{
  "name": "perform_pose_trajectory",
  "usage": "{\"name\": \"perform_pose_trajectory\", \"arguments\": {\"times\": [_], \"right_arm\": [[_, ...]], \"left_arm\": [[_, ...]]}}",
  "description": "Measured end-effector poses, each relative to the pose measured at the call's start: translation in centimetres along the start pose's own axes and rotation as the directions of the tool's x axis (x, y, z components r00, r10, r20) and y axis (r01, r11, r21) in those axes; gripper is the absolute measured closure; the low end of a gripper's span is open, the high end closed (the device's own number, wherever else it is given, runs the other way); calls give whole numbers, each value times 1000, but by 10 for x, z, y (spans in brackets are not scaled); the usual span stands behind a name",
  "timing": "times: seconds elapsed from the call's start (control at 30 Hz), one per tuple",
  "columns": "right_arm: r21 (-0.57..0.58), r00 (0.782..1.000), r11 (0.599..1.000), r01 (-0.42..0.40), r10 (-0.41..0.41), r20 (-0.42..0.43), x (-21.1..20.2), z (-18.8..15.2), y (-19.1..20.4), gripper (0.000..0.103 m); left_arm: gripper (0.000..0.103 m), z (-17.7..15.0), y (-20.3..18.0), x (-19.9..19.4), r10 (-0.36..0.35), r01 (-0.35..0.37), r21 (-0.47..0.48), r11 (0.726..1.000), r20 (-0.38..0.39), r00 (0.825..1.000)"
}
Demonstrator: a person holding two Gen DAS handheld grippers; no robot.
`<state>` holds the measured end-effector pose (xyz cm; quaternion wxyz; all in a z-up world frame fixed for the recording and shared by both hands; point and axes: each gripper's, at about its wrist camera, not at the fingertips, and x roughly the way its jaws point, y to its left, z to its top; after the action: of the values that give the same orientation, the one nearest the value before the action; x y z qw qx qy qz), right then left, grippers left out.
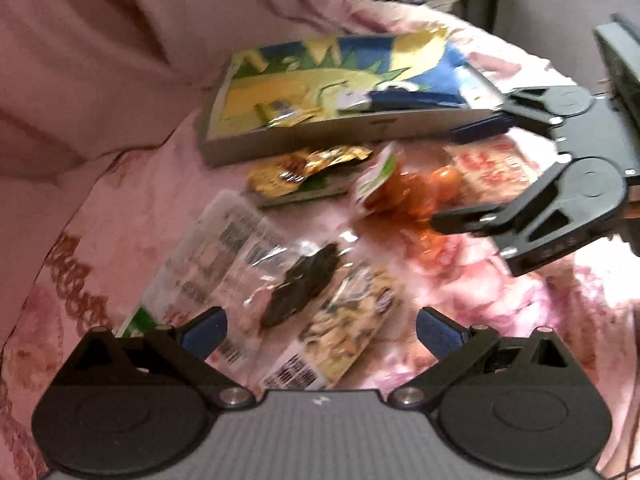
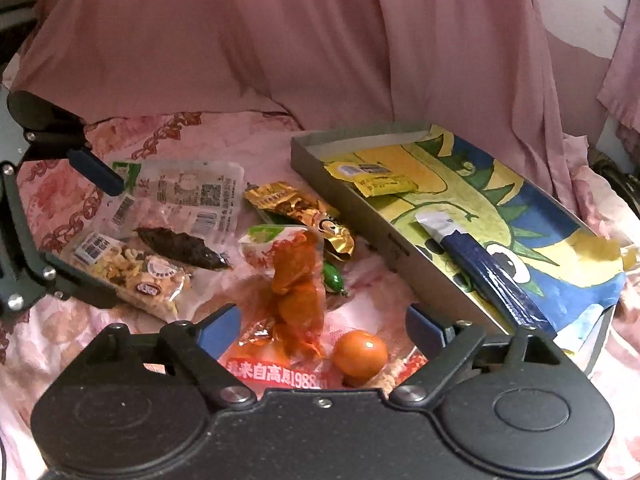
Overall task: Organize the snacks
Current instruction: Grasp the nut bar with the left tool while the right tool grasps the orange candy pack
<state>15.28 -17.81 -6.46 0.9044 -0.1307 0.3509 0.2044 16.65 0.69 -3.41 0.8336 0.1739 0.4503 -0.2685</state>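
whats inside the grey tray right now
Inside the grey tray lie a yellow packet and a dark blue stick pack on a dinosaur-print liner. Whatever is under the liner is covered; the other snacks lie outside on the pink cloth.

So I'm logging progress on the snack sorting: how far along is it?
Early. Done: a yellow packet and a dark blue stick pack lie in the tray. In hand: nothing; the left gripper and right gripper are open. Left: the gold wrapper, orange pouch and nut pack, among others, on the cloth.

Dim pinkish light; left view motion-blurred, right sharper, both fisheye-warped.
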Motion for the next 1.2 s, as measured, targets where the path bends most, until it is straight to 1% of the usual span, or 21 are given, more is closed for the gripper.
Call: {"name": "perform_pose_trajectory", "arguments": {"times": [0.17, 0.3, 0.37, 0.43, 0.47, 0.53, 0.57, 0.63, 0.67, 0.8, 0.9, 0.97, 1.03, 1.17, 1.2], "right_arm": [[23, 999, 999, -35, 34, 12, 6, 1, 1, 15], [31, 998, 997, -65, 64, 25, 13, 3, 3, 16], [40, 997, 996, -76, 75, 18, 17, 5, 4, 21], [59, 996, 995, -85, 84, 7, 22, 6, 4, 33], [72, 996, 994, -84, 84, 2, 25, 6, 4, 35], [84, 997, 994, -75, 76, -9, 30, 7, 3, 46], [87, 998, 994, -63, 65, -14, 32, 7, 3, 50], [100, 998, 994, -54, 56, -22, 35, 8, 2, 64], [108, 998, 992, -59, 61, -22, 35, 8, 1, 64], [109, 998, 993, -44, 48, -36, 34, 9, 4, 65], [118, 998, 992, -45, 50, -46, 32, 8, 5, 66], [126, 997, 991, -46, 54, -56, 30, 8, 5, 68], [138, 995, 989, -46, 58, -83, 27, 8, 5, 74], [187, 990, 981, -43, 67, -124, 20, 2, 2, 74], [194, 989, 980, -42, 68, -129, 18, 1, 3, 74]], "left_arm": [[0, -2, -3, 15, -8, 10, 26, 1000, -65, 998], [0, -3, 9, 21, -74, 72, -35, 997, -80, 994], [0, -3, 16, 25, -94, 88, -71, 994, -91, 991], [0, -3, 20, 28, -111, 102, -91, 991, -96, 989], [1, -4, 21, 28, -118, 109, -93, 990, -95, 988], [1, -4, 21, 27, -136, 128, -91, 988, -93, 986], [1, -4, 21, 27, -150, 141, -92, 986, -96, 984], [3, -4, 19, 28, -182, 173, -92, 981, -103, 978], [4, -5, 17, 29, -196, 186, -92, 978, -113, 974], [9, -6, 14, 31, -186, 176, -85, 981, -123, 975], [14, -6, 16, 31, -203, 189, -114, 975, -132, 970], [15, -7, 17, 32, -213, 194, -141, 971, -137, 967], [15, -7, 17, 33, -219, 197, -158, 968, -138, 966], [21, -7, 11, 34, -243, 214, -194, 957, -144, 959], [24, -7, 10, 34, -245, 213, -210, 954, -143, 959]]}}
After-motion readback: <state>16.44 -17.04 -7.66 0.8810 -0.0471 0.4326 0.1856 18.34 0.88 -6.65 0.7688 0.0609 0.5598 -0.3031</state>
